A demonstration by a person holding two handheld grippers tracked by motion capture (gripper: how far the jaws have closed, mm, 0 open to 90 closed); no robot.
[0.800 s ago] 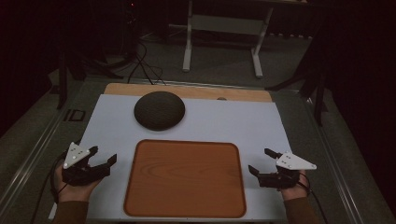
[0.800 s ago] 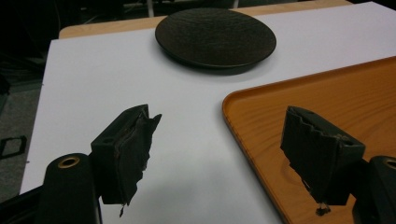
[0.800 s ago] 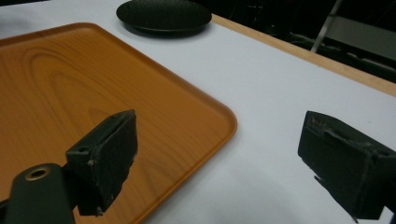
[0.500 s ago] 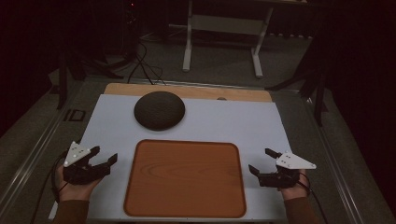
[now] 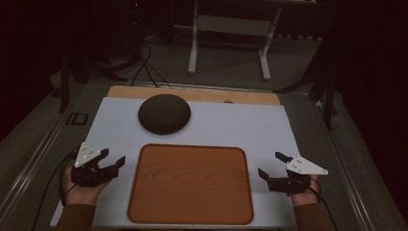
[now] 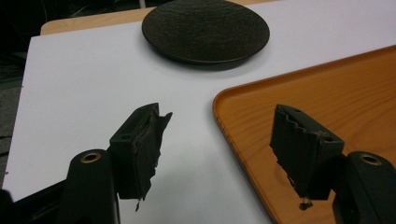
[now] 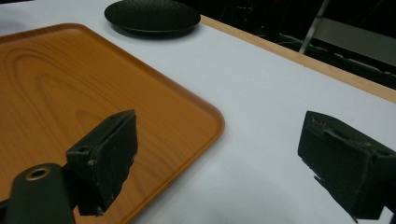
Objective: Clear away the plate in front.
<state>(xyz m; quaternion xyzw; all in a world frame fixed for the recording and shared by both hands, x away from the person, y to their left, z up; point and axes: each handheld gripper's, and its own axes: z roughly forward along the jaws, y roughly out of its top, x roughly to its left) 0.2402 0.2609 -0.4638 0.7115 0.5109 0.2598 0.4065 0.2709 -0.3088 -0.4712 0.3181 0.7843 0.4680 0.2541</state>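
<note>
An empty orange wooden tray (image 5: 190,184) lies at the near middle of the white table. A dark textured plate (image 5: 164,113) rests upside down behind it, toward the far left. My left gripper (image 5: 111,161) hovers left of the tray, jaws wide apart and empty; in the left gripper view (image 6: 217,130) the tray's corner (image 6: 317,88) and the plate (image 6: 205,29) lie ahead. My right gripper (image 5: 273,165) sits right of the tray, also open and empty; in the right gripper view (image 7: 219,154) the tray (image 7: 74,88) is to the left and the plate (image 7: 152,16) far off.
The white tabletop (image 5: 240,126) has a wooden strip (image 5: 192,93) along its far edge. Beyond it stand a white metal frame (image 5: 230,33) and cables (image 5: 144,57) on a dark floor. A metal rail (image 5: 33,154) runs along the table's left side.
The left gripper has drifted slightly nearer the bottom edge; the right gripper, tray and plate stand as before.
</note>
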